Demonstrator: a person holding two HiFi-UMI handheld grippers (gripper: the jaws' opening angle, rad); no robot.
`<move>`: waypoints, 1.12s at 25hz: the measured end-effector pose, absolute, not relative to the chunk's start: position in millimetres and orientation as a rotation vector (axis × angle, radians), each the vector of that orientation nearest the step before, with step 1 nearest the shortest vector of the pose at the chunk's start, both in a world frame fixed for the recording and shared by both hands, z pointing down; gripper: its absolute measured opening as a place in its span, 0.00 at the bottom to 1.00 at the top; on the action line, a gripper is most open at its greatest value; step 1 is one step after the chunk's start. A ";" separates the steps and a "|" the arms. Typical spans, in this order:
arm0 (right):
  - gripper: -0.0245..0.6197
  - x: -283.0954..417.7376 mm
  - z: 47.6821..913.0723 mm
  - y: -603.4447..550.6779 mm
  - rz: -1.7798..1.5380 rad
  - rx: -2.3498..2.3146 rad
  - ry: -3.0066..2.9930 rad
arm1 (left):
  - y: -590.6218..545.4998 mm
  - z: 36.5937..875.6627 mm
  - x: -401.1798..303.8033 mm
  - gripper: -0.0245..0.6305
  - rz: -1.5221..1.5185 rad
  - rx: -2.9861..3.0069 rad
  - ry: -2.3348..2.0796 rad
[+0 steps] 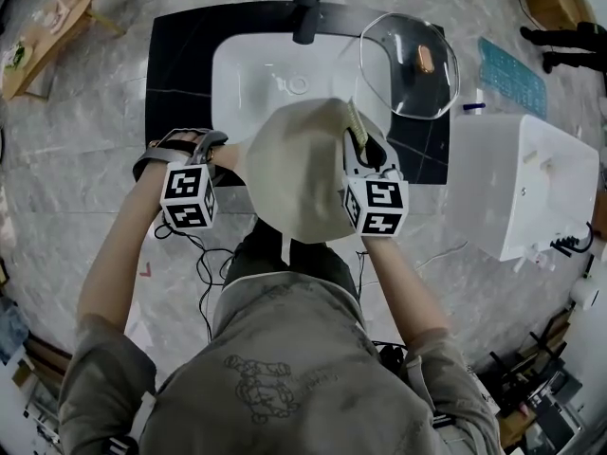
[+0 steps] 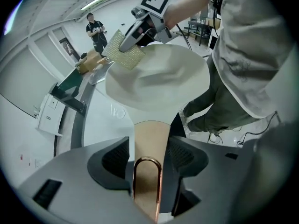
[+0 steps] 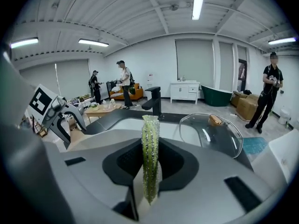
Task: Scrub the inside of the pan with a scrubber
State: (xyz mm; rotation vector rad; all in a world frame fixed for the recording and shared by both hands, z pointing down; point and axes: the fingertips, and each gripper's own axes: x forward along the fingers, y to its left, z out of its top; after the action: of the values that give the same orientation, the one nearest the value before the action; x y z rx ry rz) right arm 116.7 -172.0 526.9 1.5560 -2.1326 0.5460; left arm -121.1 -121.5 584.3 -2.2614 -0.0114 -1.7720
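The cream pan [image 1: 294, 169] hangs tilted over the white sink [image 1: 248, 74]. Its tan handle [image 2: 149, 139] with a copper loop lies between the jaws of my left gripper [image 1: 223, 154], whose pads press on it from both sides. In the left gripper view the pan [image 2: 159, 78] fills the middle. My right gripper [image 1: 360, 145] is shut on a yellow-green mesh scrubber [image 3: 150, 148], seen edge-on between its pads. The scrubber [image 2: 124, 50] rests against the pan's far rim, at the upper right edge of the pan in the head view.
A black faucet [image 1: 308, 3] stands behind the sink on the dark counter [image 1: 180, 64]. A glass lid [image 1: 408, 64] lies to the sink's right. A white box-like unit [image 1: 522, 188] stands further right. People stand in the room behind [image 3: 124, 83].
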 end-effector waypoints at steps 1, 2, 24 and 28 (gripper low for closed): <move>0.16 116.4 531.0 -172.9 0.532 1.550 -2.120 | -121.6 587.4 -121.4 0.42 -1.780 -2.249 -0.015; 0.16 115.6 535.0 -174.1 0.522 1.544 -2.111 | -121.5 590.4 -122.1 0.42 -1.791 -2.237 -0.020; 0.16 -10.2 582.7 -148.7 0.513 0.999 -2.298 | -121.1 597.8 -118.2 0.39 -1.770 -2.242 -0.014; 0.16 -36.7 581.2 -120.5 0.551 0.784 -2.361 | -121.3 597.9 -118.5 0.39 -1.766 -2.254 -0.004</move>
State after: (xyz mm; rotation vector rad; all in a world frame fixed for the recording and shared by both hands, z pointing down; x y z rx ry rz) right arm -36.7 -120.5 581.2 0.7841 -2.3615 0.5507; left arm -118.5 -121.3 597.9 -2.2544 -0.0036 -1.7665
